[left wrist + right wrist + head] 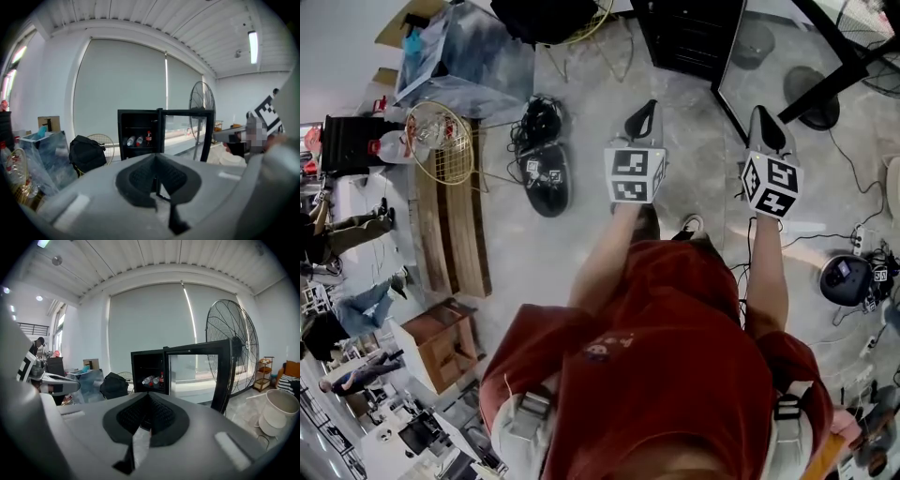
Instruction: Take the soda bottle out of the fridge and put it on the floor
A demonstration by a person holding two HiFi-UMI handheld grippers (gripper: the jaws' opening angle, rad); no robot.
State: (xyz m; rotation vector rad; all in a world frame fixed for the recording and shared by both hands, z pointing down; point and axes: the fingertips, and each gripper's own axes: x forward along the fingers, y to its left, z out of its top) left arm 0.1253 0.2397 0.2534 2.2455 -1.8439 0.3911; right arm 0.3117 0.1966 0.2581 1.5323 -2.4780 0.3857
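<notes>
Well ahead of the left gripper (156, 159) and the right gripper (149, 401) (both empty, jaws pressed together), the soda bottle (148, 138) stands upright, cap up, inside the open fridge (138, 112).

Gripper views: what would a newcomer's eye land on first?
The black fridge stands open straight ahead, a dark soda bottle upright on its shelf. A tall fan towers to its right. Up close, the left claw and right claw are both shut, empty.
</notes>
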